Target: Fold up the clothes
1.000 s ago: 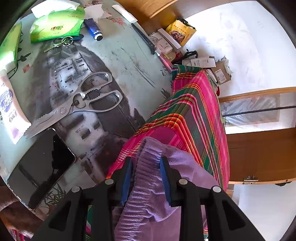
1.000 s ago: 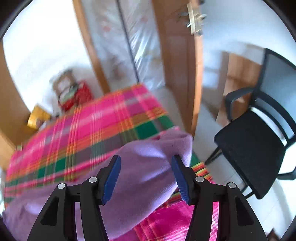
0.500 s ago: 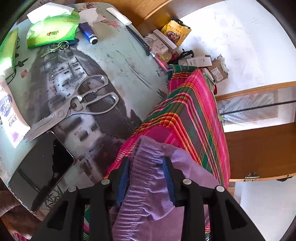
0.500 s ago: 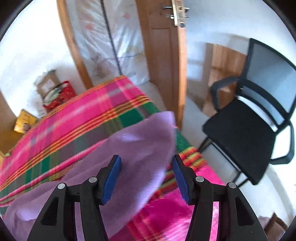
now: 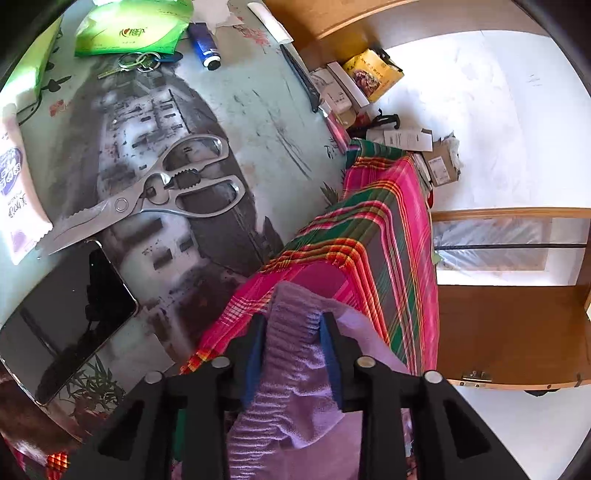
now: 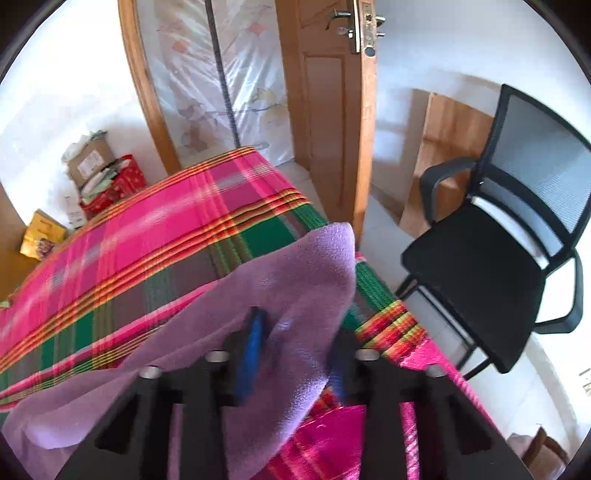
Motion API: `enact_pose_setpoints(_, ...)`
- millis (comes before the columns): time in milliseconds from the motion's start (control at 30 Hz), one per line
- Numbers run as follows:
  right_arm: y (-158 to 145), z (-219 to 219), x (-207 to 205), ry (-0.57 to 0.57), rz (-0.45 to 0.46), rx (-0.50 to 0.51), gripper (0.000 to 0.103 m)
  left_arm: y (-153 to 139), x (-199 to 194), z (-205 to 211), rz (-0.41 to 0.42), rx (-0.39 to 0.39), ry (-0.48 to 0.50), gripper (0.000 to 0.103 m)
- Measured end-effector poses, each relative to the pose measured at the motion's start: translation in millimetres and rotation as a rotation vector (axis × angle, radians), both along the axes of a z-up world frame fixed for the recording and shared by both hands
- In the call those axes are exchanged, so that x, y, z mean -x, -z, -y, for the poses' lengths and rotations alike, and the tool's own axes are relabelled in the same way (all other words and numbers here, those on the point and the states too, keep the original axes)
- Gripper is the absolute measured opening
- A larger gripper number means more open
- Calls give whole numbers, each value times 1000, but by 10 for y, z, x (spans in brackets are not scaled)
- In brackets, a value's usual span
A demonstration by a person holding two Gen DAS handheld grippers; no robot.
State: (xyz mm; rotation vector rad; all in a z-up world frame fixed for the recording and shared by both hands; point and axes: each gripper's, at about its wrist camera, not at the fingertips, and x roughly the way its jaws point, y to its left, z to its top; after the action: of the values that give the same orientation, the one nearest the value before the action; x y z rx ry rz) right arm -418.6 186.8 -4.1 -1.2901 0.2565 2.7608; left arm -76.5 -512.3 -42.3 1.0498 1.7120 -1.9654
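Note:
A purple fleece garment (image 5: 291, 387) lies on a pink, green and orange plaid cloth (image 5: 373, 236) that covers the table's edge. My left gripper (image 5: 290, 332) has its blue pads on both sides of the garment's ribbed hem, and its jaws are closing on it. In the right wrist view the garment's smooth corner (image 6: 295, 273) rises off the plaid cloth (image 6: 147, 240). My right gripper (image 6: 299, 343) is closing, with that corner bunched between its pads. The fabric drapes over the right finger and hides its pad.
Steel scissors (image 5: 155, 195), a dark phone (image 5: 66, 317), keys (image 5: 140, 62) and a green tissue pack (image 5: 133, 29) lie on the printed tabletop to the left. A black mesh chair (image 6: 498, 251) stands to the right, beside a wooden door (image 6: 328, 110). Boxes (image 6: 92, 162) sit on the floor beyond.
The right jaws went from wide open to closed in around the garment's corner, which has lifted. The left jaws widened a little and then narrowed on the ribbed hem.

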Motion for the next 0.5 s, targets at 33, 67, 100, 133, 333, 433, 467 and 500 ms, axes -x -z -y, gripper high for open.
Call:
enact_pose_setpoints(33, -10, 5, -8, -15, -1, 11, 15, -28, 11, -9, 8, 16, 8, 26)
enact_pose_setpoints(67, -22, 19, -19, -28, -6, 3, 14, -55, 22, -18, 15, 32, 16, 25)
enact_pose_setpoints(100, -40, 33, -38, -41, -16, -7, 14, -83, 33, -26, 19, 47, 20, 25)
enact_pose_setpoints(133, -56, 24, -56, -44, -26, -6, 14, -112, 43, -34, 20, 61, 20, 23)
enact_pose_setpoints(333, -218, -149, -190, 1, -90, 41, 13, -291, 107, -46, -18, 129, 8, 10)
enact_pose_setpoints(433, -359, -186, -241, 13, -132, 19, 13, -331, 171, -45, -17, 140, 16, 10)
enact_pose_setpoints(467, -413, -187, -263, 16, -151, 10, 13, -329, 190, -48, -14, 140, 18, 10)
enact_pose_setpoints(500, -473, -191, -283, 17, -170, 1, 13, -321, 205, -54, -10, 141, 18, 10)
